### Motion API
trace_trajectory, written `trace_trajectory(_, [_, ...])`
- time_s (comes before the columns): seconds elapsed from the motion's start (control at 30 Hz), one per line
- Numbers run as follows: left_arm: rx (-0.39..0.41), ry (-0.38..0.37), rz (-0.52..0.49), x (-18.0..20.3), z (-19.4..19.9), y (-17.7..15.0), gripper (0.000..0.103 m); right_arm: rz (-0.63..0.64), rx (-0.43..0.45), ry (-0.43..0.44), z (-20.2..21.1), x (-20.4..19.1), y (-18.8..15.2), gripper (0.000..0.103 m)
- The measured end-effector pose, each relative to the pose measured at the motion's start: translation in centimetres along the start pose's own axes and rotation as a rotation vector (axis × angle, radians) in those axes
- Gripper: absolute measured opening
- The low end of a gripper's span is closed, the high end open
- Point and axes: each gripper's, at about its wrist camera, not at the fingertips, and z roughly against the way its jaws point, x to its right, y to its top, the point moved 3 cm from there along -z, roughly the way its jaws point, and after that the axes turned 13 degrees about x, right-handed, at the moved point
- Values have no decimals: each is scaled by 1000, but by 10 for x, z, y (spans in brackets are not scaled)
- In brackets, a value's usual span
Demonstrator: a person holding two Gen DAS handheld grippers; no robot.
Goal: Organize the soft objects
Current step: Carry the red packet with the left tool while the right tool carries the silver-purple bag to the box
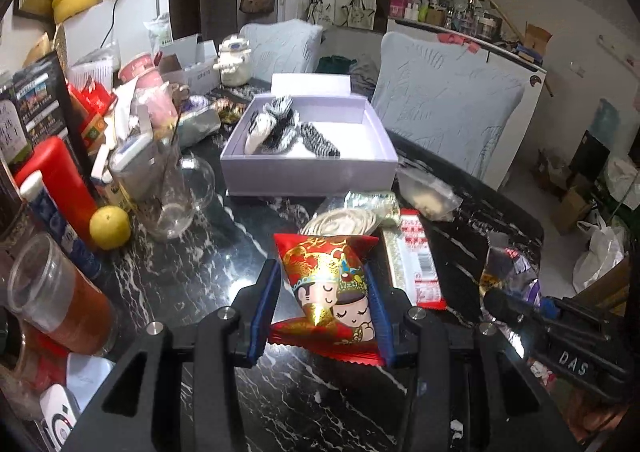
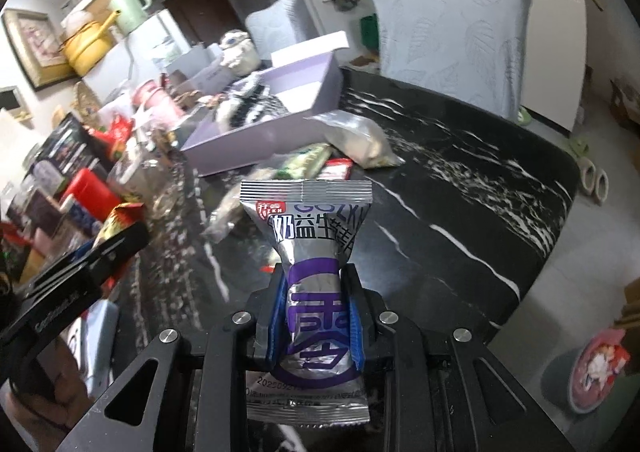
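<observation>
My left gripper (image 1: pixel 322 306) is shut on a red snack packet (image 1: pixel 330 288) printed with a cartoon couple, held just above the black marble table (image 1: pixel 200 272). My right gripper (image 2: pixel 316 316) is shut on a silver and purple snack packet (image 2: pixel 310 252); it also shows at the right of the left wrist view (image 1: pixel 508 272). An open lilac box (image 1: pixel 310 168) stands farther back and holds black-and-white striped soft items (image 1: pixel 280 128). It shows in the right wrist view too (image 2: pixel 256 140).
More packets lie between me and the box: a silver round one (image 1: pixel 340 222), a red-and-white strip (image 1: pixel 420 260), a clear bag (image 1: pixel 428 196). Left side is crowded: glass pitcher (image 1: pixel 172 192), lemon (image 1: pixel 110 228), red bottle (image 1: pixel 60 180), jars. Padded chairs (image 1: pixel 444 108) stand behind the table.
</observation>
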Motion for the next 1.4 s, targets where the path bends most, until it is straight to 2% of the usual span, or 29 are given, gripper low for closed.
trace_trajectory(0.43, [138,-12,-24,6,2,58,42,114,101,100,16,-37,48,26])
trace_trajectory(0.73, [212,-10,0,-3,-21,106,42,161,141,137,-2,-54,94,26])
trace_trajectory(1.1, [271,17,27,-25,-80,166,42,210,202,129,-50,-59,158,26])
trace_trajectory(1.4, [256,54,26,-33,-140,183,42,228,218,112,-105,-49,201,26])
